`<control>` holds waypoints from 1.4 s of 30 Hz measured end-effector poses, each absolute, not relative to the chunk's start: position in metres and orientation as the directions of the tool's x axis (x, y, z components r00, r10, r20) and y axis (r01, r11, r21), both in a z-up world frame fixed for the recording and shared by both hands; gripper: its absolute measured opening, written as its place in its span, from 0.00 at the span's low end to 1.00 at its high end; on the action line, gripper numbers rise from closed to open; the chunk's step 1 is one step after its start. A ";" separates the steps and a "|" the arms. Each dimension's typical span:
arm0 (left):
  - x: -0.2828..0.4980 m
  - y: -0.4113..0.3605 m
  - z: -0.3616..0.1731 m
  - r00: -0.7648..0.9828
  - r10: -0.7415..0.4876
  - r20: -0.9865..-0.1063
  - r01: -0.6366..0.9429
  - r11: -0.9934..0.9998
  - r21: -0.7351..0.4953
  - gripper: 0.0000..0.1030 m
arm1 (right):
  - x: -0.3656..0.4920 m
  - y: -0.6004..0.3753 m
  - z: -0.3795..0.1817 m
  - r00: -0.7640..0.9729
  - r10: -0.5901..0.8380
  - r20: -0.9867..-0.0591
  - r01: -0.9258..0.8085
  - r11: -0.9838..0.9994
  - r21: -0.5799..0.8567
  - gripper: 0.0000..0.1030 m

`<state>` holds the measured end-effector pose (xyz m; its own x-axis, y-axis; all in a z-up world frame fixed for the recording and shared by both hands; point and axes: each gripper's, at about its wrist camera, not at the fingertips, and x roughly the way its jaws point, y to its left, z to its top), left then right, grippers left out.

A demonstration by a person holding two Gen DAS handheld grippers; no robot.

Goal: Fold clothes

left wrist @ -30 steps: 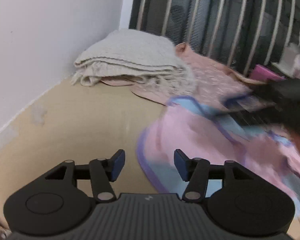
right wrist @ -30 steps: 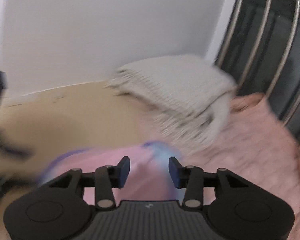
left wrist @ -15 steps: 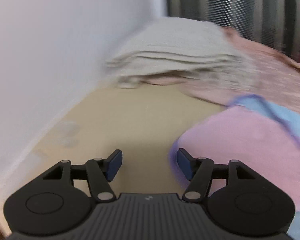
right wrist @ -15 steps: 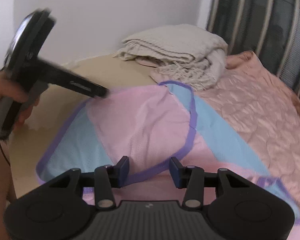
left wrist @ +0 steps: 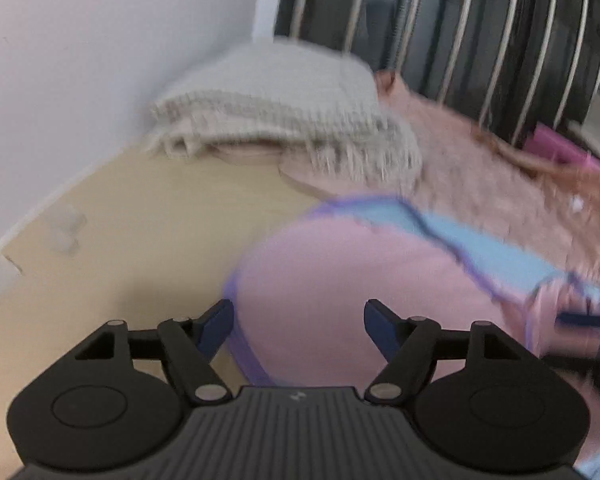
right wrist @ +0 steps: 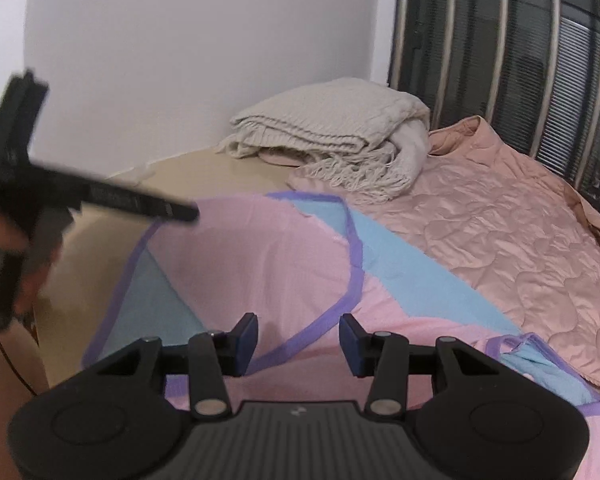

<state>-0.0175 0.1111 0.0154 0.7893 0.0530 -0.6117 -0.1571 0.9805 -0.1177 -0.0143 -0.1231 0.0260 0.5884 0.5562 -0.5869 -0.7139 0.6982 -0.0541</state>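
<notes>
While the pink and blue garment (right wrist: 260,256) is lying spread on the bed (right wrist: 100,248), both grippers are hovering empty: the left gripper (left wrist: 299,326) is opening over its purple-trimmed edge, and the right gripper (right wrist: 298,340) is standing partly open. Next, I judge, each needs to pinch an edge for a fold.

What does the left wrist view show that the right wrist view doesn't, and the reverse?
Only the left wrist view: a magenta object by the window bars. Only the right wrist view: the left gripper from the side, over the garment's far-left edge, and the garment's lower blue panel. Both: the pink and blue garment with purple trim, folded cream knit blanket, and pink quilted bedspread.
</notes>
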 end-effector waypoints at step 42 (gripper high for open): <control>-0.041 0.151 0.030 0.749 0.042 -0.661 -0.191 0.969 -0.155 0.55 | -0.067 -0.253 0.036 0.751 0.355 -0.556 -0.402 0.915 0.042 0.27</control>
